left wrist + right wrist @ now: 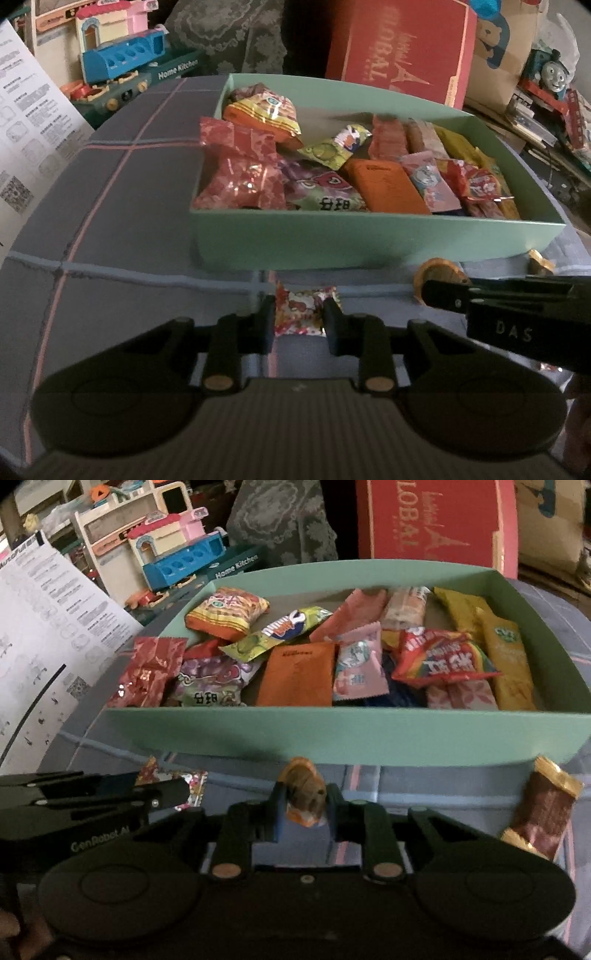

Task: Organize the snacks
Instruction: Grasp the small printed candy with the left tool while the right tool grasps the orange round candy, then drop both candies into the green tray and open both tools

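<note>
A mint green box (332, 243) (332, 734) full of several wrapped snacks stands on the checked cloth. My left gripper (299, 317) is shut on a white and red wrapped candy (301, 310) just in front of the box; the candy also shows in the right wrist view (192, 786). My right gripper (304, 801) is shut on an orange and brown wrapped snack (304, 794), also in front of the box; the snack shows in the left wrist view (437, 275). A brown and gold wrapped bar (541, 808) lies on the cloth at the right.
A red box (399, 51) stands behind the green box. Toy kitchen sets (122, 66) and a printed sheet (33, 129) are at the left. A small gold wrapped piece (539, 260) lies by the box's right corner. A toy train (550, 74) is at the far right.
</note>
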Available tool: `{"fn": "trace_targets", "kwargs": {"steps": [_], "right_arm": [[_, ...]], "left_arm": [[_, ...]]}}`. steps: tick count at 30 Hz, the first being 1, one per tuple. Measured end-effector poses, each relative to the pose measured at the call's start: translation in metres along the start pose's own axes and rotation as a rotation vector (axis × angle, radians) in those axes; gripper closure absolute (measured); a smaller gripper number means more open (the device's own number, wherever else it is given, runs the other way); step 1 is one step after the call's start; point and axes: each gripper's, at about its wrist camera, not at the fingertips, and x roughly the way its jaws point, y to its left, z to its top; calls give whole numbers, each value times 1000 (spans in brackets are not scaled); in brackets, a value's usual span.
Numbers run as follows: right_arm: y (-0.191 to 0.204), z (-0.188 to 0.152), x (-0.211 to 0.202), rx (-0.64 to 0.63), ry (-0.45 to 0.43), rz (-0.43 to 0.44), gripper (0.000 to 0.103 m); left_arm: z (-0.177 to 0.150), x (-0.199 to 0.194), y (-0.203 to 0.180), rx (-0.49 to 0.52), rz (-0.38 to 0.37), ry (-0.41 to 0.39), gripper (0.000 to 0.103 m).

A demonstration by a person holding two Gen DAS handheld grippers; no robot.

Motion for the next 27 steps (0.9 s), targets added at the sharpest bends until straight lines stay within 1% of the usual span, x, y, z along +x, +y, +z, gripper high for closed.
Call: {"fn": "trace_targets", "kwargs": {"steps": [7,13,17,20,22,24,27], "right_arm": [[-11,-2,-19,73,-5,40,81],[-12,15,-46,85,-62,94,81],[-9,38,-52,74,-101,119,81],[-10,65,-46,81,-118,129,81],[-11,84,-37,88,-125,134,81],[-12,103,-27,98,-121,142,81],[-13,131,-10,115,-111,151,81]], "left_arm": [[-3,-17,-5,5,-35,1,78],[12,-40,-9,10,-65,-45,78],[35,-51,-10,20,-85,-88,78],[59,-52,-10,25,-99,-112,78],[78,-46,-9,25,-105,-120,78],[97,-38,-10,34,-91,-134,78],[125,-20,-7,28,-87,-128,78]]}}
